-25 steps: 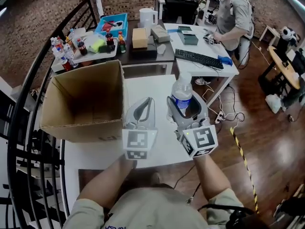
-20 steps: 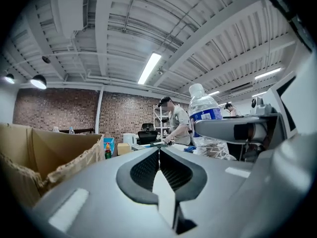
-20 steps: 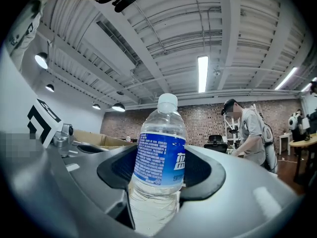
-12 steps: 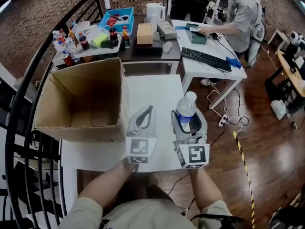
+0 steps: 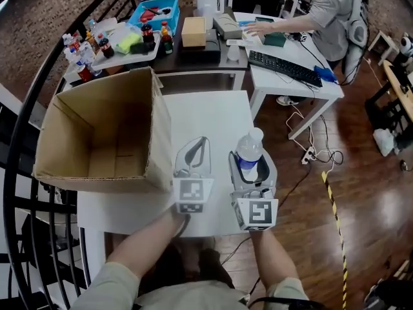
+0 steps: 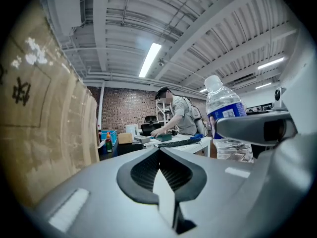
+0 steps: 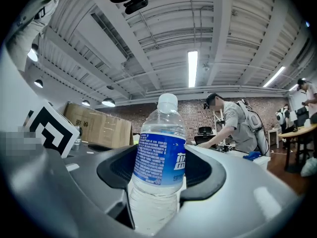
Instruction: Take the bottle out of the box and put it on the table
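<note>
A clear water bottle (image 5: 248, 152) with a blue label and white cap stands upright between the jaws of my right gripper (image 5: 251, 163), over the white table (image 5: 206, 118) near its front right edge. In the right gripper view the bottle (image 7: 158, 157) fills the middle, both pads pressing its sides. The bottle (image 6: 227, 118) also shows at the right of the left gripper view. My left gripper (image 5: 193, 157) is shut with nothing in it, just left of the bottle. The open cardboard box (image 5: 103, 134) stands empty at the table's left.
A dark desk behind holds a tray of small bottles (image 5: 110, 41), a blue bin (image 5: 155, 11), a small carton (image 5: 193, 31) and a white kettle (image 5: 211, 0). A person (image 5: 329, 8) works at a white desk with a keyboard (image 5: 284, 66) at the back right. Black railing (image 5: 26, 108) runs along the left.
Both grippers have sunk toward the table, the right one carrying the bottle down with it. The head view has shifted, so the box sits lower and farther left.
</note>
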Action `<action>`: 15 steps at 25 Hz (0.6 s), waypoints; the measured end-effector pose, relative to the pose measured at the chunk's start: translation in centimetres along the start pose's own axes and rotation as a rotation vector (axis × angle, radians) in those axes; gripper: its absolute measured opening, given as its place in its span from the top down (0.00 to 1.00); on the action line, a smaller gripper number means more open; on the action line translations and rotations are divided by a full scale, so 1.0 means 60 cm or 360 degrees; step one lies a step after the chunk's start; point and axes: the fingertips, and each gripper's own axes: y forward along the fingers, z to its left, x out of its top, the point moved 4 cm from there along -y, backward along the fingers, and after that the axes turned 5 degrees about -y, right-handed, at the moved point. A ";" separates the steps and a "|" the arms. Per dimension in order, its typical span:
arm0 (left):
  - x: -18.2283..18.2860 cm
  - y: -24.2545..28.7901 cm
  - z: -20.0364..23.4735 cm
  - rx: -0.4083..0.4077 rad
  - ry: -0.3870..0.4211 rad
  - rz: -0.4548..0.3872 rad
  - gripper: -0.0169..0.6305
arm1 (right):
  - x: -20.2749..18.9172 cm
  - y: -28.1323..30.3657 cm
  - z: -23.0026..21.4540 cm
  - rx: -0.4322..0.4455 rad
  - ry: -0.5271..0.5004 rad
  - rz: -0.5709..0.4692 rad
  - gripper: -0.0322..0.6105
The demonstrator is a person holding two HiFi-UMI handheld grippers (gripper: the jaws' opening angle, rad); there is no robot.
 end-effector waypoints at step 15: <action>-0.102 0.011 -0.021 -0.0064 -0.0077 0.0101 0.97 | -0.126 -0.001 0.011 -0.0040 -0.0063 -0.0023 0.52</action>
